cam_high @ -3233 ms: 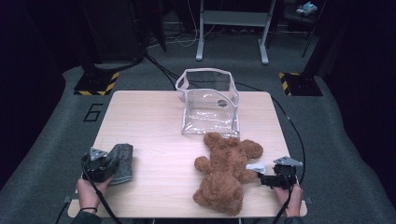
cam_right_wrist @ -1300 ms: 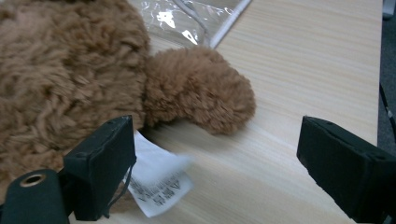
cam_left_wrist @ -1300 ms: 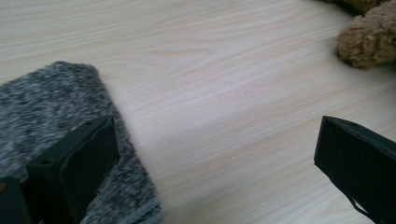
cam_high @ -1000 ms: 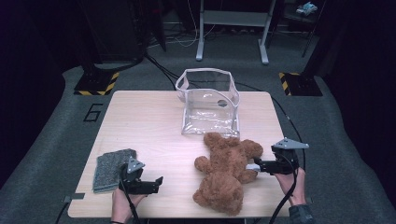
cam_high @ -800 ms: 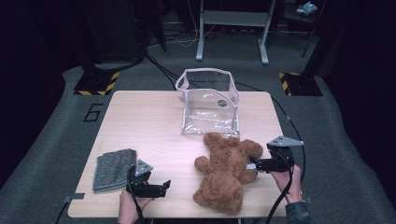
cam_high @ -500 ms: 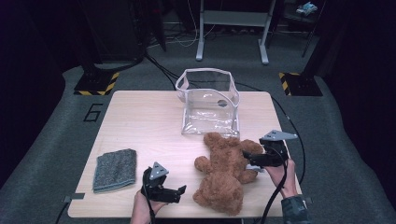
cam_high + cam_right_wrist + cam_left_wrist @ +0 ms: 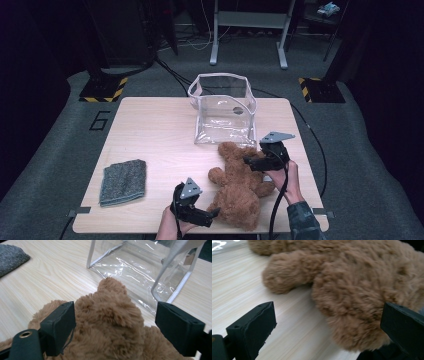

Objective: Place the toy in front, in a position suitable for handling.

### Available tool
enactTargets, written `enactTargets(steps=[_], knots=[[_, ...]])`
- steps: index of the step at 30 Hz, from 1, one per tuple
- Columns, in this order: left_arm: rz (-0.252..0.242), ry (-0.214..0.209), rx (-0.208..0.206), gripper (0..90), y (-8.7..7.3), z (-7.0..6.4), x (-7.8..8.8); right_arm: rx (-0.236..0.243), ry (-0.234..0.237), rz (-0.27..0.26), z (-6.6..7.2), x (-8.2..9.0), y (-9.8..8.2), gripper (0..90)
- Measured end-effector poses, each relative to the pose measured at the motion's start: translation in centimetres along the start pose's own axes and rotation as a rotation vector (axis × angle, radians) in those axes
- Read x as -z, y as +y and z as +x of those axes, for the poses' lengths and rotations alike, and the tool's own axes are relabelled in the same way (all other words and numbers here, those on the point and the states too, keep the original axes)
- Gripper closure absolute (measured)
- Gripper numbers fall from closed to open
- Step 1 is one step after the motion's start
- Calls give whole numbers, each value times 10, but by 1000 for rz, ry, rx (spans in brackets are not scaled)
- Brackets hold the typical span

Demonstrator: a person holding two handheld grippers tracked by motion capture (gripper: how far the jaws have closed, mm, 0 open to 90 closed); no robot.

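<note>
From the high view I see the wooden table whole, with the brown teddy bear lying flat on its near right part, well apart from the folded grey cloth at the near left. The clear plastic bag stands open-topped just behind the bear's head, and I see nothing inside it but its own creased bottom; the right gripper view brings that bag up close, its white-edged wall almost touching the bear's ear, which the high view leaves too small to judge. My right gripper sits over the bear's head, and its own view shows the 2 black jaws spread on either side of the fur; they have just been closing a little with the head between them, and I cannot tell if the pads press on it yet. My left gripper is at the near edge beside the bear's lower body; the left gripper view shows what the high view cannot, jaws spread wide with a furry leg and bare wood between them, nothing pinched.
</note>
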State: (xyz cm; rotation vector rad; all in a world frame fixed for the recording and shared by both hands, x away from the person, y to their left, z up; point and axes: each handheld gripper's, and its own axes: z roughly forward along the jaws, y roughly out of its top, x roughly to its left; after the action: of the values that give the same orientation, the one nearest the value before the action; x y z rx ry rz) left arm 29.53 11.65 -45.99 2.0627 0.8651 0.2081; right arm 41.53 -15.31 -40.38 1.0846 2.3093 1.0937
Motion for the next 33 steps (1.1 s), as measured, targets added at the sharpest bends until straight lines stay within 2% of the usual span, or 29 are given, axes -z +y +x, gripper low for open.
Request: enactTargets(steps=[3,5,7,9,10,11,16,19,22,26,30,33], knots=[[10,-23,-21,114,-1,-5,-7,8,3,19,0,-6,2,265],[5,-69,-10,183,-3,-4,-9,7,11,27,-3,-8,1,336],[-13,-112,-2,266,-7,0,-10,8,9,45,-4,-12,0,448],[-17,-142,17,336,-9,1,-10,-10,26,54,-5,-14,-4,532],[-26,-173,24,393,-11,2,-10,-17,34,54,-6,-16,-6,580],[-26,-178,25,449,-11,2,-11,-24,43,51,-7,-17,-9,622],[-40,-203,4,617,-14,1,-15,-46,55,31,-7,-20,-17,789],[-59,-213,12,723,-15,1,-18,-48,58,15,-8,-20,-21,821],[-84,-224,9,774,-16,2,-17,-50,48,-4,-7,-16,-23,836],[-102,-239,19,795,-17,5,-14,-64,42,-24,-6,-11,-23,842],[-127,-229,22,802,-15,10,-8,-67,19,-36,-5,-5,-21,845],[-153,-237,51,805,-13,20,-1,-72,7,-50,-6,2,-18,846]])
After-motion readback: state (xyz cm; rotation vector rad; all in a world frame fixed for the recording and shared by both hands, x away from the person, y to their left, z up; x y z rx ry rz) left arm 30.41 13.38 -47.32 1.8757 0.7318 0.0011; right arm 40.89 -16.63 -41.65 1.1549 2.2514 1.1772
